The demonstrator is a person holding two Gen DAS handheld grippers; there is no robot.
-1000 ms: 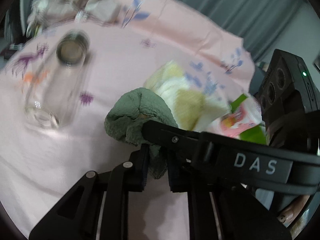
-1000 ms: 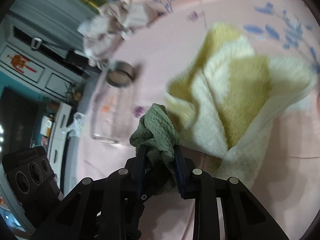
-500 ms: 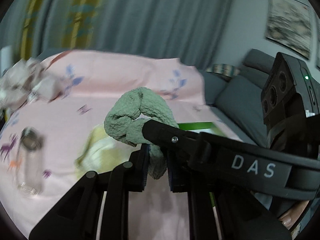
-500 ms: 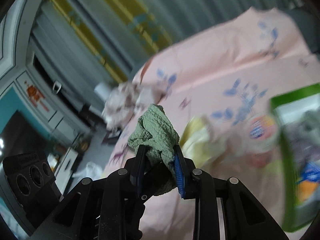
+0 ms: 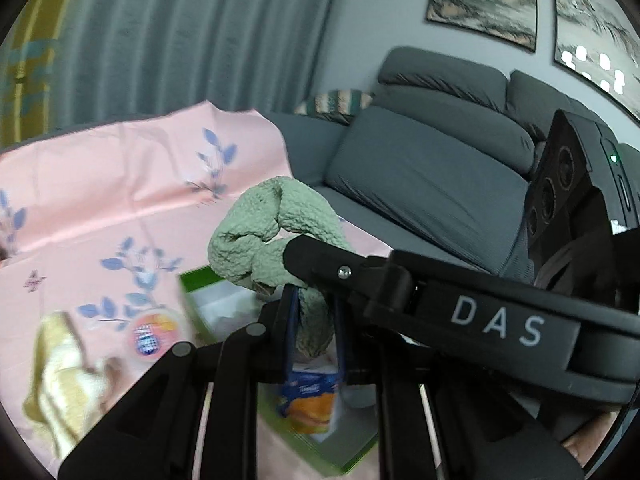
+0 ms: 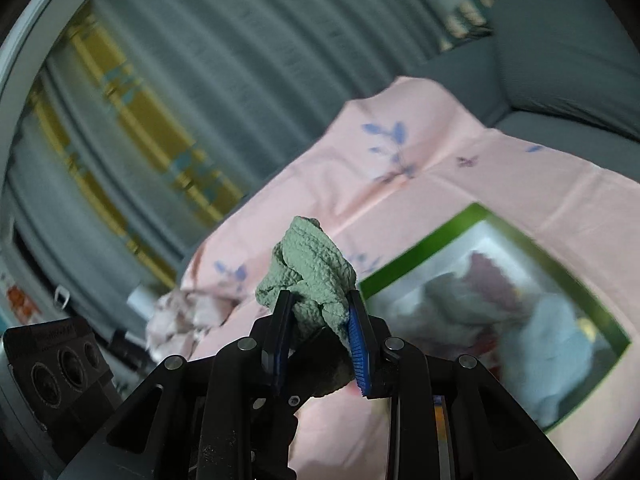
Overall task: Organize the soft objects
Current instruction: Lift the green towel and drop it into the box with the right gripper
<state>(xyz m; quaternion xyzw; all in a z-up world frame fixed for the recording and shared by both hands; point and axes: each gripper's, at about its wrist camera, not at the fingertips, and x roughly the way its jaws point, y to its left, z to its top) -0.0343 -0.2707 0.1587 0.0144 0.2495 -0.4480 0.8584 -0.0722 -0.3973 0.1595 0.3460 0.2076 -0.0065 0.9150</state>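
Observation:
A crumpled green textured cloth (image 5: 276,232) is pinched by both grippers at once. My left gripper (image 5: 314,320) is shut on its lower end. My right gripper (image 6: 320,320) is shut on it as well, with the cloth (image 6: 310,268) bunched above the fingers. The right gripper's arm crosses the left wrist view. The cloth is held in the air over the green-rimmed box (image 6: 472,220), which holds several soft items (image 6: 540,328). The box also shows in the left wrist view (image 5: 196,280).
A pink flowered sheet (image 5: 100,200) covers the surface. A yellow-and-white towel (image 5: 60,380) and a small round pink packet (image 5: 152,332) lie left of the box. A blue-orange packet (image 5: 308,404) lies in the box. A grey sofa (image 5: 440,168) stands behind. A crumpled pale cloth (image 6: 180,316) lies far left.
Both grippers, with the green cloth, have lifted and swung right, from above the towel and glass jar to above the green box. The jar has left view.

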